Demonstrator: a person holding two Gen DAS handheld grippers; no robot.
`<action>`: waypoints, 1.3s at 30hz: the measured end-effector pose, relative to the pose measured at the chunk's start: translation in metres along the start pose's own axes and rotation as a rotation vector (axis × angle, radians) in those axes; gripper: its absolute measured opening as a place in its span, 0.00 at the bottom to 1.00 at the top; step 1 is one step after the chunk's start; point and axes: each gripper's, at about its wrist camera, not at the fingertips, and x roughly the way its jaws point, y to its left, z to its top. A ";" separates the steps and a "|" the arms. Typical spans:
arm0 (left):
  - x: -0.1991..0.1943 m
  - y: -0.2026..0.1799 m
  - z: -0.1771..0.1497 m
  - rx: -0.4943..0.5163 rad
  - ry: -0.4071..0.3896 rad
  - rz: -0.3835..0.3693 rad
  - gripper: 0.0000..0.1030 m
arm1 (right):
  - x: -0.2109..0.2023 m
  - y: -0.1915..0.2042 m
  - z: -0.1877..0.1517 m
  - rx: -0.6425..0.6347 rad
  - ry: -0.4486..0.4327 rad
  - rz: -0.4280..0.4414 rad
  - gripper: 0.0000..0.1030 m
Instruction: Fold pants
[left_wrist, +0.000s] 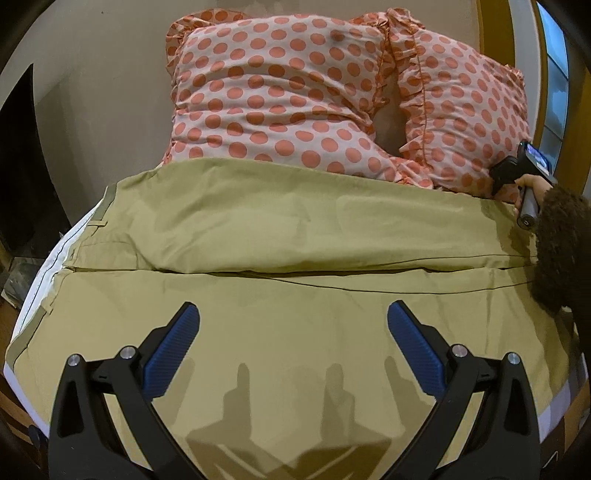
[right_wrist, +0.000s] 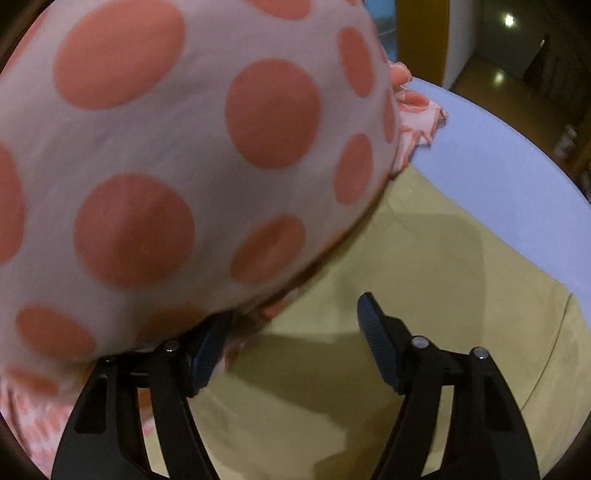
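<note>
- On the white bed (right_wrist: 498, 147), the khaki cotton pants (left_wrist: 295, 221) lie flat and spread sideways across the left wrist view, waistband (left_wrist: 107, 199) to the left, leg ends off to the right.
- The two legs lie side by side with a dark seam gap (left_wrist: 295, 274) between them; judged: laid out this way so one leg can be folded over the other. No fold seems made yet.
- Left claw (left_wrist: 293, 325): blue ribbed pads spread wide, hovering over the near leg, gripping nothing. Contact with the fabric can't be confirmed; its shadows fall on the cloth just below.
- Right claw (right_wrist: 291, 332): also spread, nothing between the pads. It sits at the far edge of the pants, where the cloth meets the pink pillow with orange polka dots (right_wrist: 166, 166).
- The right claw's left finger (right_wrist: 207, 354) is tucked under the pillow's bulge, apparently touching it; the view is blurred, so not certain.
- Judged: the right claw is placed there to reach the far leg's edge, which runs against or under the pillows. Risk: pinching the pillow frill along with the pants.
- A second matching ruffled pillow (left_wrist: 465, 110) sits beside the first at the head of the bed.
- Containers: none in view, so no contents to report.
</note>
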 end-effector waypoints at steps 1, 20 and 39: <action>0.003 0.001 0.000 -0.002 0.004 -0.001 0.98 | 0.003 0.004 -0.001 -0.015 -0.006 -0.030 0.70; -0.023 0.061 0.022 -0.183 -0.092 -0.257 0.98 | -0.046 -0.176 -0.063 0.061 -0.213 0.539 0.04; 0.135 0.129 0.096 -0.552 0.229 -0.233 0.07 | -0.117 -0.268 -0.192 0.134 -0.157 0.727 0.04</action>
